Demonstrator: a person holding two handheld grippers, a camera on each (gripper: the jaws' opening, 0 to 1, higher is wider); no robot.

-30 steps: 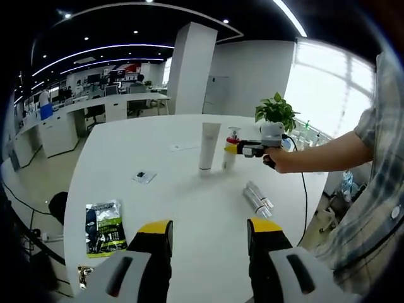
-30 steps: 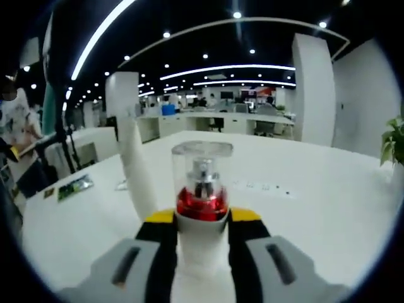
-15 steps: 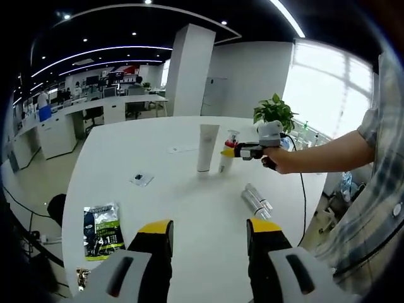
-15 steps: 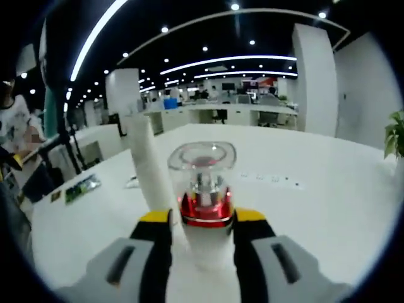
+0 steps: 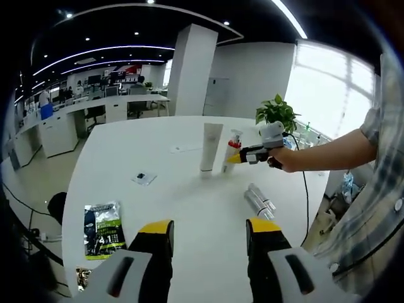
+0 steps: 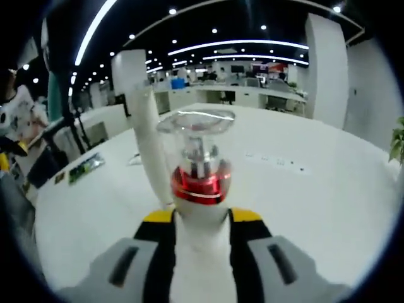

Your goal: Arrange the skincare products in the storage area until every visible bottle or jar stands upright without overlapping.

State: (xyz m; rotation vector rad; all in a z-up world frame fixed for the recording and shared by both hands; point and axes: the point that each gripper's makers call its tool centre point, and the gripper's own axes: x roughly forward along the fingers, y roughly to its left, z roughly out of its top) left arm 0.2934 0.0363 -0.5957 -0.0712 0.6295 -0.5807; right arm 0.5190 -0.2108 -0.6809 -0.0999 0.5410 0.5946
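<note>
White worktop (image 5: pixel 189 196): right claw (image 6: pixel 199 221) clamped on pump bottle (image 6: pixel 199 208), upright beside tube (image 5: pixel 211 146); left claw (image 5: pixel 208 230) apart, nearest the lying bottle (image 5: pixel 259 199).

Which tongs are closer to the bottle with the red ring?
The right tongs. Their jaws are closed on the pump bottle, which stands beside the tall white tube. The left tongs are far back across the table, holding nothing.

Bright ceiling strip lights and window (image 5: pixel 328 88) glare, fisheye-warped edges, soft blur up close.
</note>
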